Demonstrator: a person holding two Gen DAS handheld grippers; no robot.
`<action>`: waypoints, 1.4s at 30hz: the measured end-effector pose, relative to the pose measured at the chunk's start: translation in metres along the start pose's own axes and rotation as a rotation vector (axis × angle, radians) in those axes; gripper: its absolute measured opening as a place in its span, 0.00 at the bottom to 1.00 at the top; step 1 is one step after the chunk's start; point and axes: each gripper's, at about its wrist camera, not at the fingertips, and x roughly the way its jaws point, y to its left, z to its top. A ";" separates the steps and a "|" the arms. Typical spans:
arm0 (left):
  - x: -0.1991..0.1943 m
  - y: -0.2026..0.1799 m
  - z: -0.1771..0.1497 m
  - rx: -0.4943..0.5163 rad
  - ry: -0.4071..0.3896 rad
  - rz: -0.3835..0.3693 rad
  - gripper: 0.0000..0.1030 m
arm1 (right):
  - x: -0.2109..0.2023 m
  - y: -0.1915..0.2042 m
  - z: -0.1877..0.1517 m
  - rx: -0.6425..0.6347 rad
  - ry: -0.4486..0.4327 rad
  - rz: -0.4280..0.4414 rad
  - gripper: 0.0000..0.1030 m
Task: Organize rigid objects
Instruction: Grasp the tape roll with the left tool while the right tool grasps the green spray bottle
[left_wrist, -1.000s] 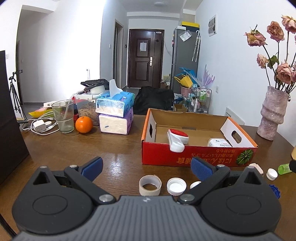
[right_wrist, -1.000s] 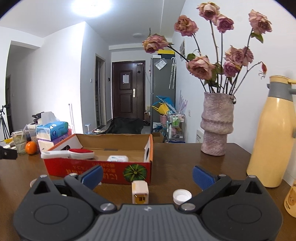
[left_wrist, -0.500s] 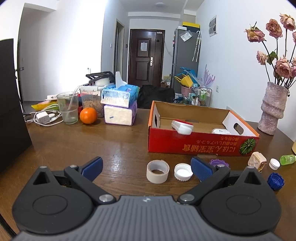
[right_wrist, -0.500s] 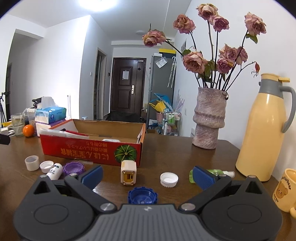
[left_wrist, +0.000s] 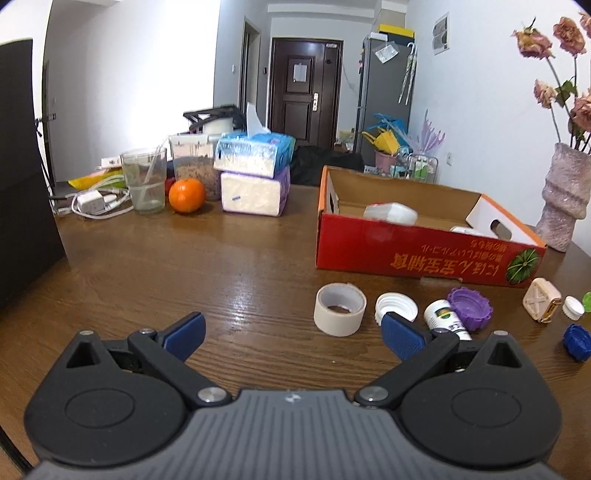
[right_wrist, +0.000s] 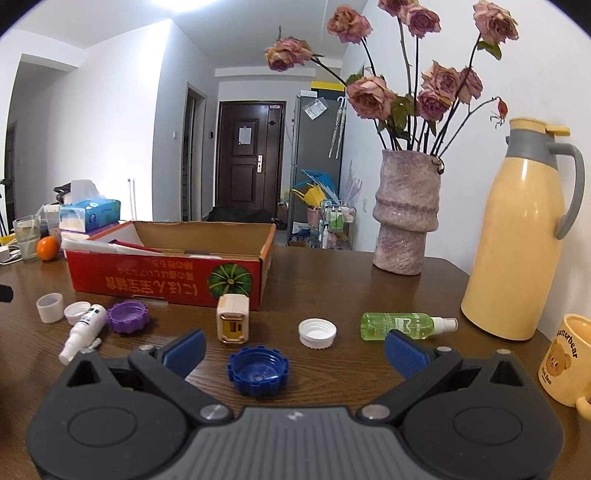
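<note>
2 grippers hover with jaws spread wide and nothing between them: the left gripper (left_wrist: 291, 332) above bare wood, the right gripper (right_wrist: 293, 349) low over a blue ribbed plastic cap (right_wrist: 257, 375), which sits nearest its fingers. The red cardboard box (right_wrist: 166, 282), already holding a few items, stands just behind the scatter on the brown wooden table (left_wrist: 184, 277). Loose in front of it lie a roll of beige tape (left_wrist: 340, 309), a white screw cap (left_wrist: 396, 307), a small white spray bottle (right_wrist: 85, 330), a purple ribbed lid (right_wrist: 128, 316), a cream cube-shaped charger (right_wrist: 232, 318), a second white cap (right_wrist: 317, 333) and a green spray bottle (right_wrist: 400, 325).

My judgement: the blue cap is the likeliest pick; it is shallow, so the fingers should drop until they straddle its rim, close across the widest part, then lift clear of the box wall before release.

Behind stand a pink textured vase (right_wrist: 406, 221) of dried roses, a yellow thermos jug (right_wrist: 517, 240), tissue packs (left_wrist: 255, 173) and an orange (left_wrist: 186, 195); a dark door (right_wrist: 247, 155) closes the hallway.
</note>
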 end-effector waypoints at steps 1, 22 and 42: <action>0.005 -0.001 -0.001 0.001 0.009 0.005 1.00 | 0.002 -0.002 0.000 0.003 0.004 -0.003 1.00; 0.069 -0.022 0.004 0.048 0.066 0.026 0.96 | 0.046 -0.047 -0.001 0.058 0.069 -0.120 1.00; 0.086 -0.023 0.013 0.058 0.101 -0.054 0.43 | 0.115 -0.070 0.023 0.237 0.133 -0.290 1.00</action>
